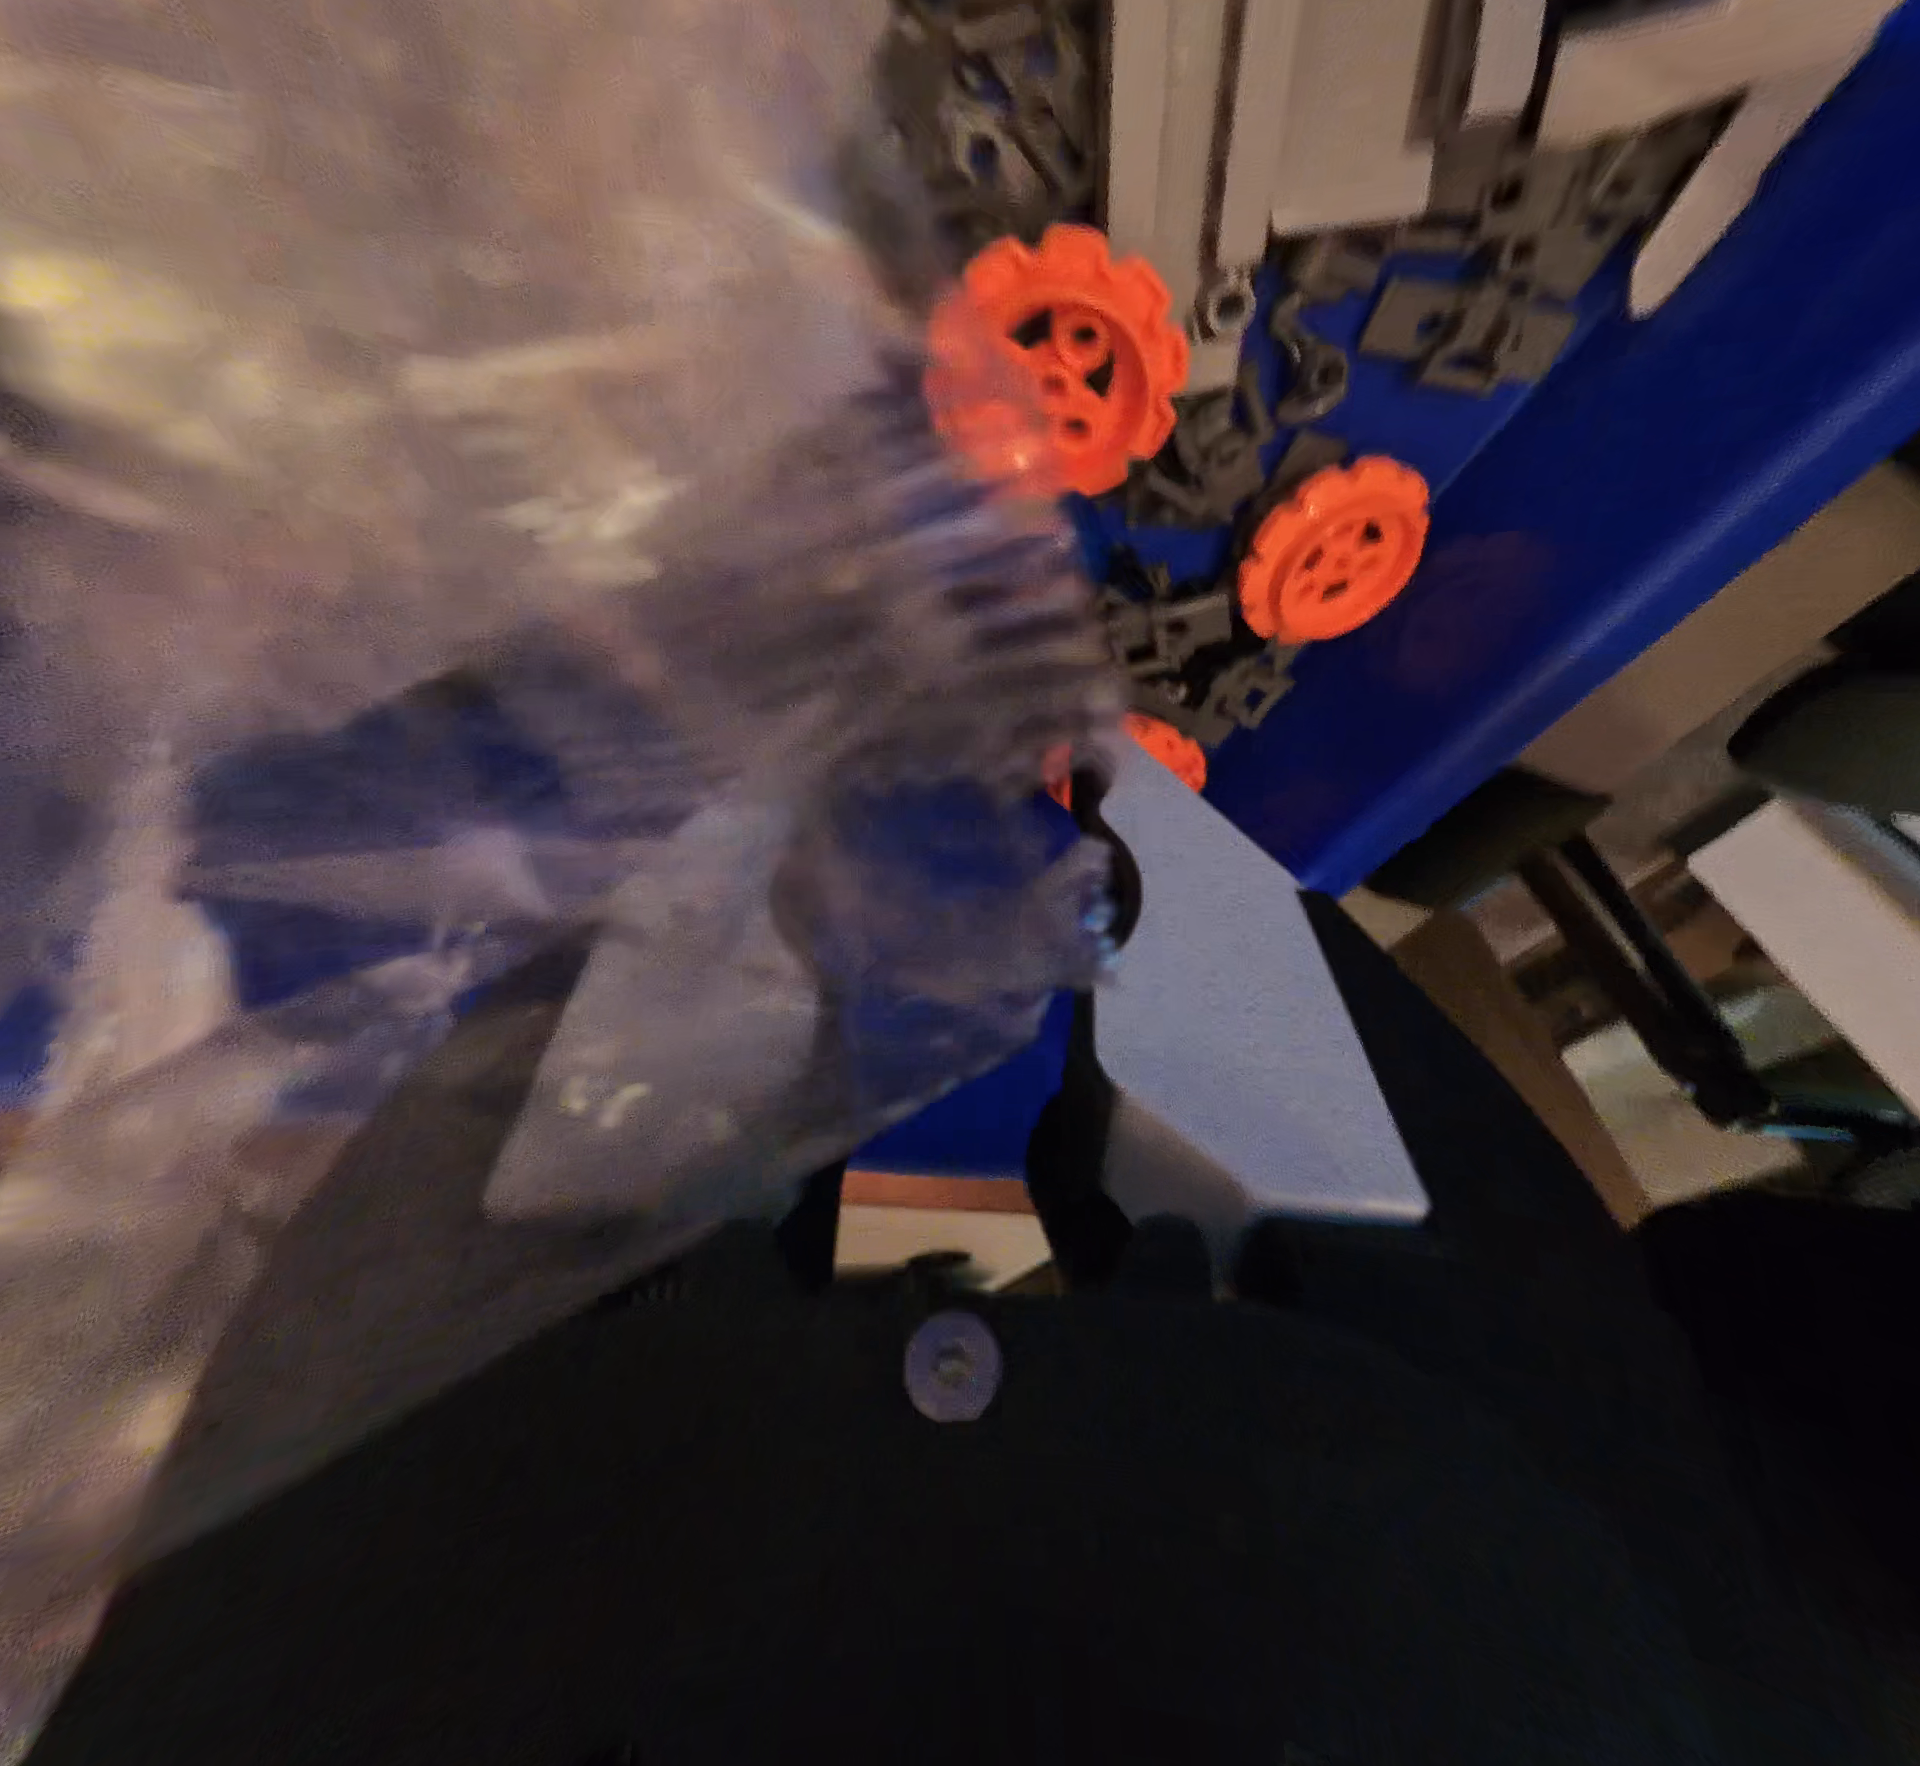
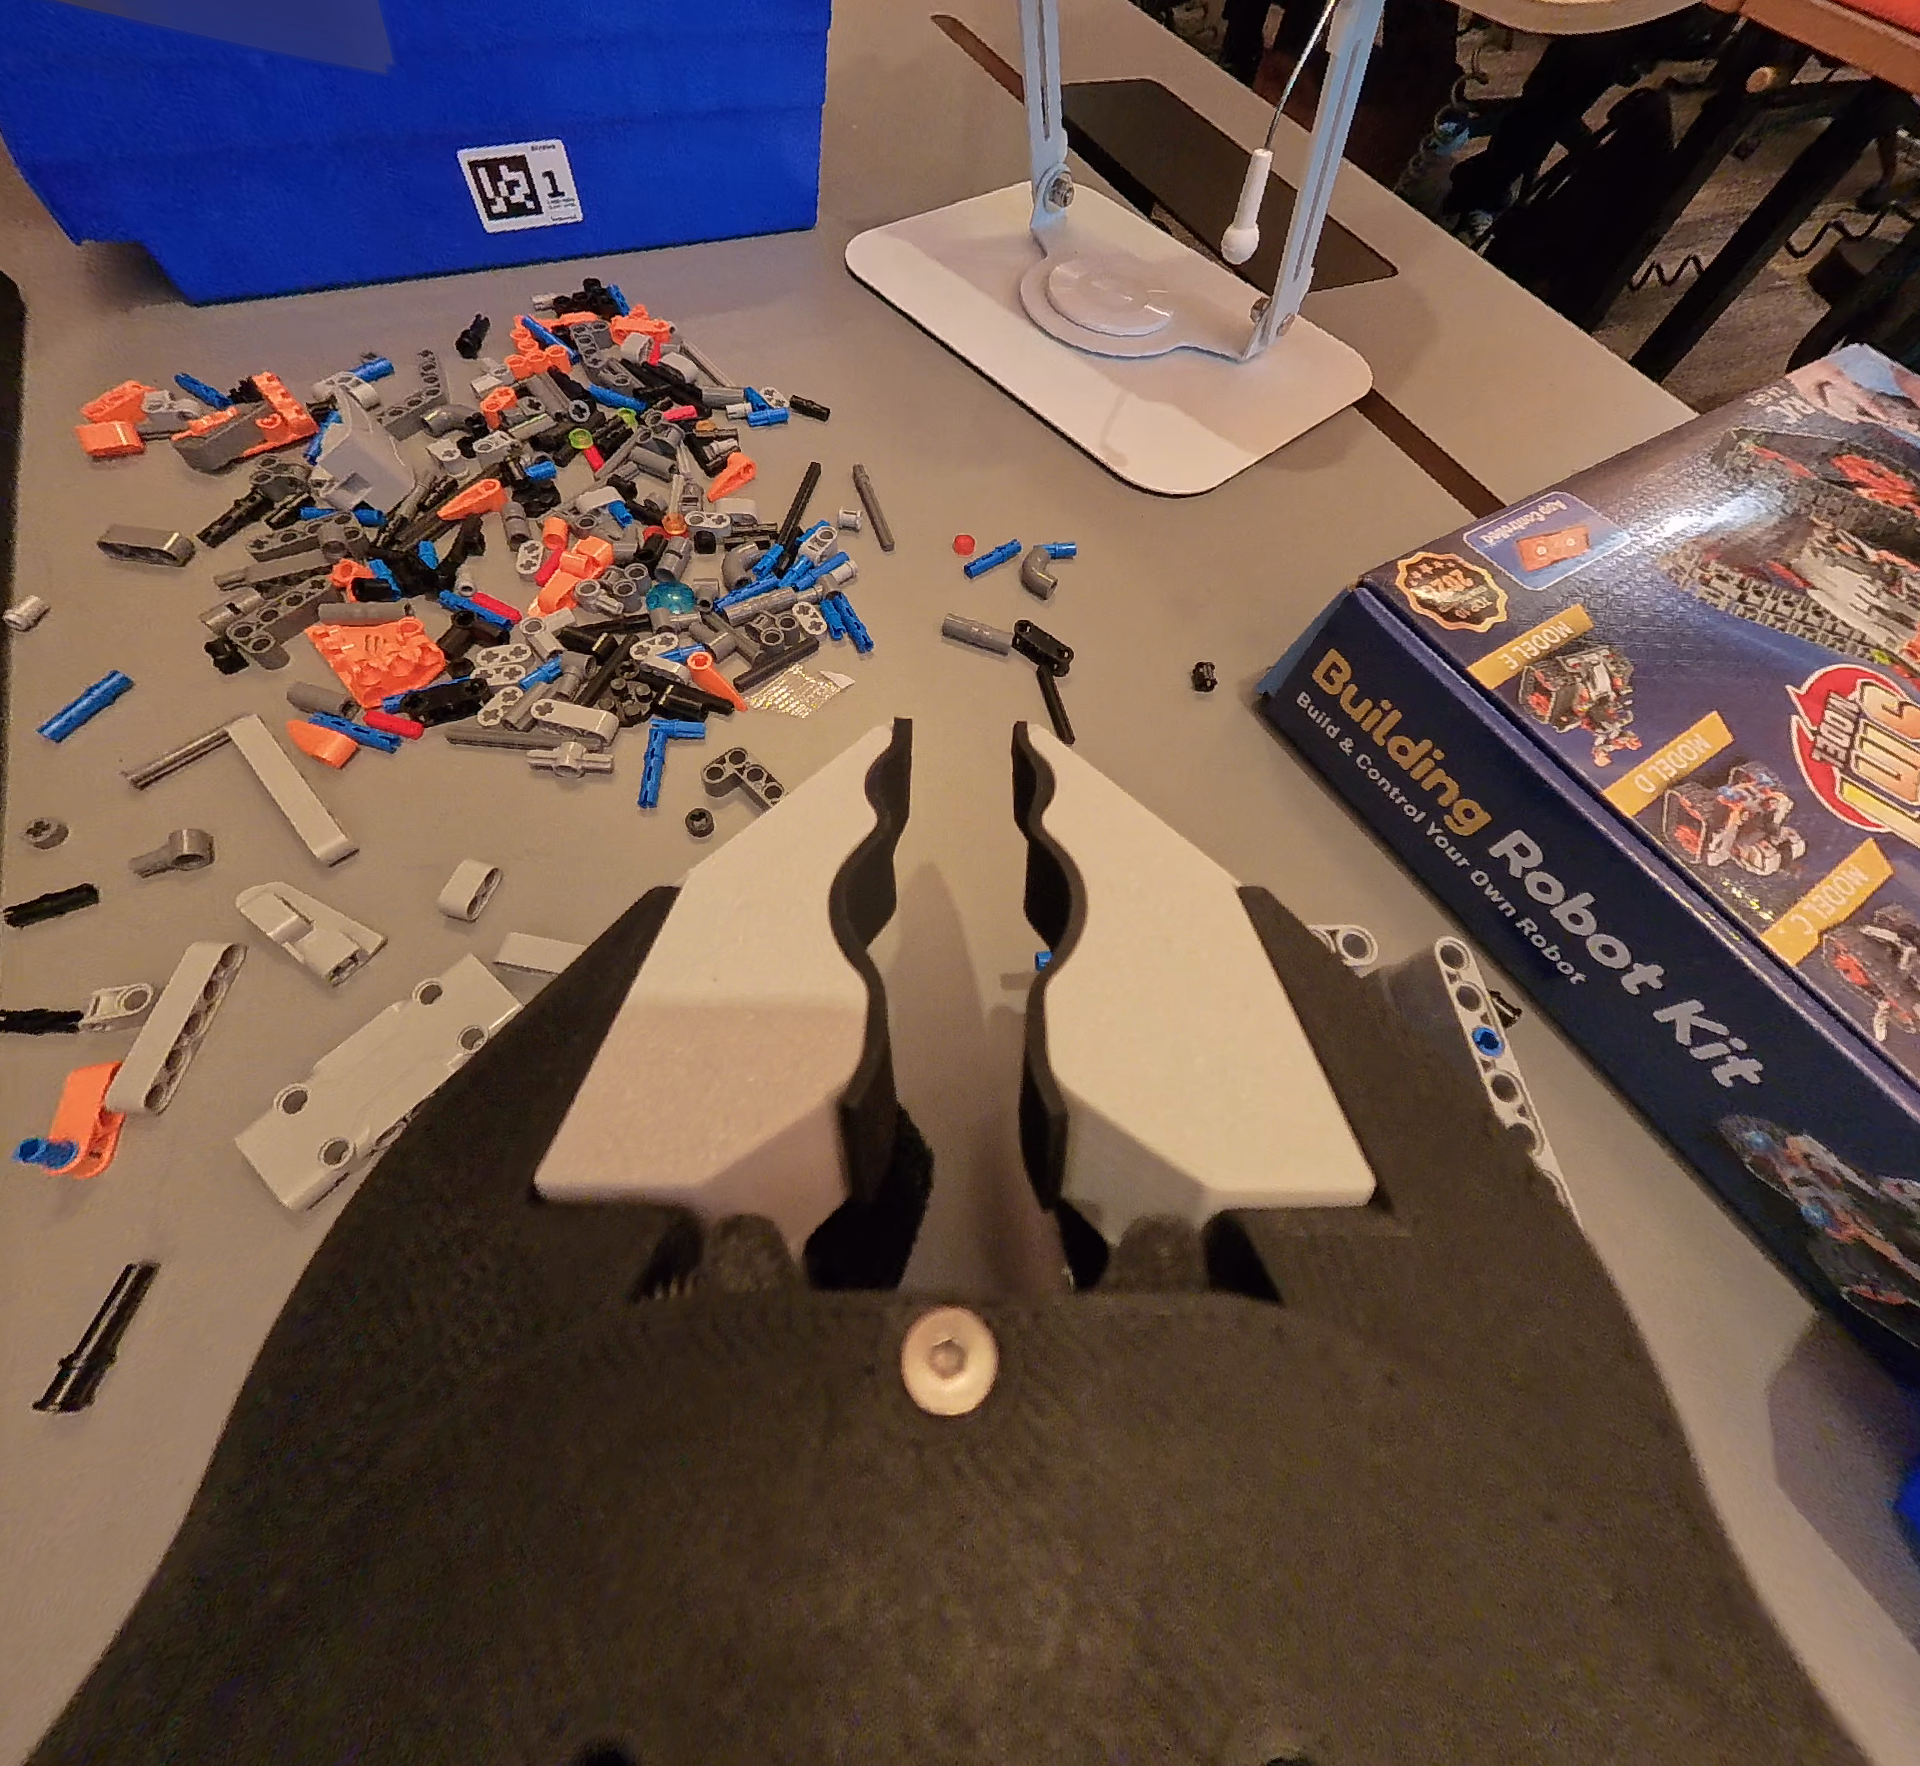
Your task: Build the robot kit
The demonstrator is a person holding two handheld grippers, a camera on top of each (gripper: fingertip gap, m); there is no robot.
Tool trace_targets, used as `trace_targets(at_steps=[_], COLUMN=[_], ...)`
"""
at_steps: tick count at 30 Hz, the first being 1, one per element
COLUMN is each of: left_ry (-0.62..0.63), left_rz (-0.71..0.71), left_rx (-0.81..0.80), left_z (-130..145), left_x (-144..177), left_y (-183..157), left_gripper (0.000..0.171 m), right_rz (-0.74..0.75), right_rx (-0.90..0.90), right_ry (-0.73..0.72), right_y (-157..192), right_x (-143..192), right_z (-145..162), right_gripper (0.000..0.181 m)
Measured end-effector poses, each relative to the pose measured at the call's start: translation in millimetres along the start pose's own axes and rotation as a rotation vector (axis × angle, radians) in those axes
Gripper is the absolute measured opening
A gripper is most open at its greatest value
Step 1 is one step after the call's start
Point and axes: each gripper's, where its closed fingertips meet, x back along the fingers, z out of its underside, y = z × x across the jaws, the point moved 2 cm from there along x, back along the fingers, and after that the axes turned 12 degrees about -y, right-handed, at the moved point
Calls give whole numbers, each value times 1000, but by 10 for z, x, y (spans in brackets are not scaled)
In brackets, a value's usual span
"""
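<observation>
In the left wrist view, my left gripper (image 1: 1081, 812) is shut on the edge of a crumpled clear plastic bag (image 1: 468, 469), which covers its left finger and fills the left half of the view. It hangs over the inside of a blue bin (image 1: 1662, 469) holding orange toothed wheels (image 1: 1055, 360) and dark grey small parts (image 1: 977, 54); the view is blurred. In the right wrist view, my right gripper (image 2: 961, 729) is open a little and empty, held above the grey table (image 2: 1039, 511) next to a scattered pile of small building pieces (image 2: 540, 553).
A blue bin with a square marker tag (image 2: 623, 85) stands at the back left with plastic bags in it. A white lamp base (image 2: 1122, 366) sits behind the gripper. A blue kit box (image 2: 1662, 729) lies at right. Grey beams (image 2: 364, 1082) lie by the left finger. Left tips to right tips: about 50 cm.
</observation>
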Motion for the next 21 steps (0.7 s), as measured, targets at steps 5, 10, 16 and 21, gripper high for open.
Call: trace_targets(at_steps=[5, 10, 16, 21], left_ry=[131, 197, 145, -30], left_rz=[3, 6, 8, -46], left_rx=[-65, -76, -98, -100], left_z=[147, 205, 79, -222], left_x=[-151, -303, -319, -169], left_y=[-126, -157, -151, 25], left_gripper=[47, 36, 28, 27], right_rz=[0, -2, -3, -4], right_rx=[3, 5, 7, 5], right_ry=[-4, -9, -12, -9], right_y=[3, 10, 12, 13], right_x=[6, 11, 18, 13], right_z=[-14, -26, -36, -27], right_gripper=[17, 17, 17, 17])
